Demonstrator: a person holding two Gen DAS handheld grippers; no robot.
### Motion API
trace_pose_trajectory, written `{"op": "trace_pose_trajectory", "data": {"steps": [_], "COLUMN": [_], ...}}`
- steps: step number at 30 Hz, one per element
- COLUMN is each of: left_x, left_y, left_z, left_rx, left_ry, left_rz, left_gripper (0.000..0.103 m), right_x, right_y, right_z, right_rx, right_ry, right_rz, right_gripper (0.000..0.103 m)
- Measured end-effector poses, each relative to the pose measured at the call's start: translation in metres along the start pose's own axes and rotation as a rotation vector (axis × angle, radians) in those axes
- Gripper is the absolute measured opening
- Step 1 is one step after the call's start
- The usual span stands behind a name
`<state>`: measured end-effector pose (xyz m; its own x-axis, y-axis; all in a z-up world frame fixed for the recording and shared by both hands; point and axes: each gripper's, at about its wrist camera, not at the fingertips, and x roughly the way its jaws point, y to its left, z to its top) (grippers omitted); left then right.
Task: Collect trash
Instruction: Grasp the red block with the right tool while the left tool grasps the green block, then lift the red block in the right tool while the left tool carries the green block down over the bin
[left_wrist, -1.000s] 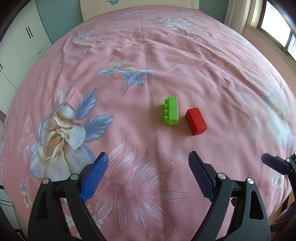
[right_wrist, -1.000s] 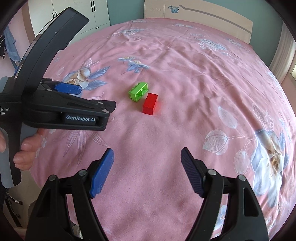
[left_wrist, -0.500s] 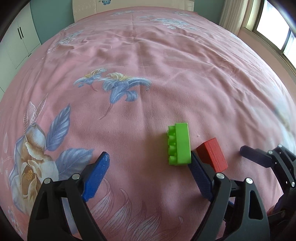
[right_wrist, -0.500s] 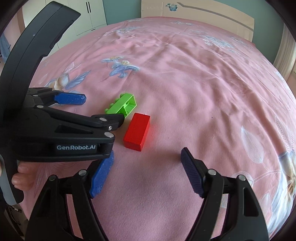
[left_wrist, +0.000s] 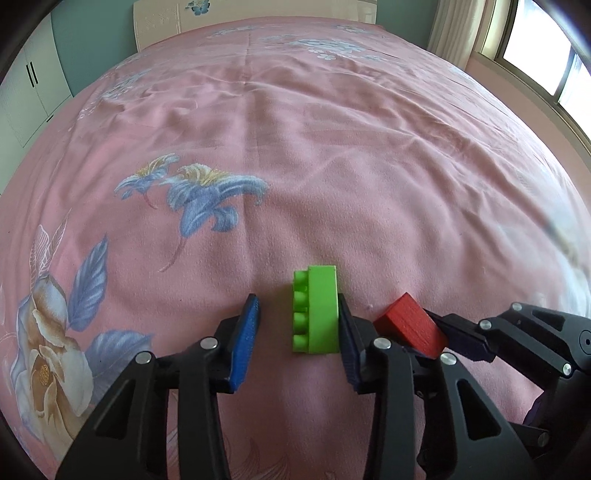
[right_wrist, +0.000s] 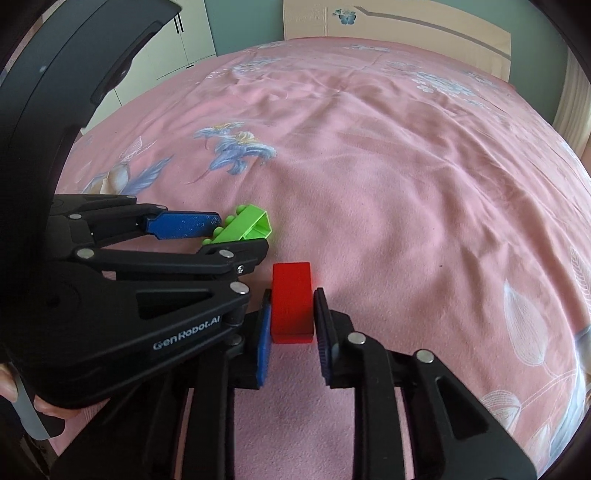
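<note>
We are at the pick-up step: two toy blocks lie side by side on the pink floral bedspread (left_wrist: 332, 155), and each gripper is down on one of them.

Taking the green block (left_wrist: 318, 310) as our landmark, the red block (right_wrist: 291, 301) lies just to its right, near but apart. The green block rests on its side, studs pointing left in the left wrist view, well in front of the blue flower print (left_wrist: 207, 195).

Our left gripper (left_wrist: 297, 332) straddles the green block and its jaws are closing. The right pad sits against the block's smooth face, while the left pad (left_wrist: 245, 341) stands clear of the studs, so we judge this grip not yet made.

Our right gripper (right_wrist: 292, 330) has its pads together on the red block's two long sides, clamped.

Next we need the left pad to meet the studs squarely, or the block may twist out. Then both hands lift straight up off the soft cloth. No bin shows in either view, so we must find one before carrying the blocks away.
</note>
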<state>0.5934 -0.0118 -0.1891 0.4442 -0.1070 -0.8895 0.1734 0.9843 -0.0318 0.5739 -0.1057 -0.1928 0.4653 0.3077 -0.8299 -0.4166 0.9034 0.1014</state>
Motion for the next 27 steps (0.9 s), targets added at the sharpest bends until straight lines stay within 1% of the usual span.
{"op": "trace_pose_trajectory", "data": {"steps": [1,2,5,8,13,16,20,22,27], "left_x": [0.000,-0.001,-0.006,-0.013,-0.039,-0.067,-0.115,-0.141,-0.213], "left_y": [0.000,-0.001,0.001,-0.001,-0.009,-0.015,-0.026,-0.031,-0.045], "left_z": [-0.001,-0.001,-0.004,-0.008,-0.016,-0.022,-0.032,-0.037,-0.052], "left_rx": [0.001,0.005,-0.001,0.008,0.038,0.056,0.100,0.110,0.136], "left_ry": [-0.002,-0.005,-0.012,-0.019,-0.039,-0.067,-0.120,-0.140,-0.214], "left_rz": [0.003,0.009,0.014,0.044,0.061,0.068,0.089,0.083,0.102], "left_gripper": [0.032,0.023,0.023,0.023,0.023,0.023,0.023,0.023,0.023], "right_x": [0.000,-0.001,-0.007,-0.018,-0.043,-0.067,-0.108,-0.132,-0.200], "right_y": [0.000,0.001,0.001,-0.001,-0.008,-0.013,-0.013,-0.010,0.006], "right_z": [0.000,0.000,-0.003,-0.009,-0.019,-0.023,-0.026,-0.026,-0.025], "right_rx": [-0.007,-0.013,-0.027,-0.034,-0.038,-0.028,-0.026,-0.033,-0.074], "right_ry": [0.004,0.006,0.009,0.012,0.011,-0.005,-0.044,-0.067,-0.138], "right_rz": [0.001,0.002,-0.006,-0.013,-0.048,-0.056,-0.075,-0.084,-0.112], "right_gripper": [0.021,0.021,0.021,0.021,0.021,0.021,0.021,0.021,0.021]}}
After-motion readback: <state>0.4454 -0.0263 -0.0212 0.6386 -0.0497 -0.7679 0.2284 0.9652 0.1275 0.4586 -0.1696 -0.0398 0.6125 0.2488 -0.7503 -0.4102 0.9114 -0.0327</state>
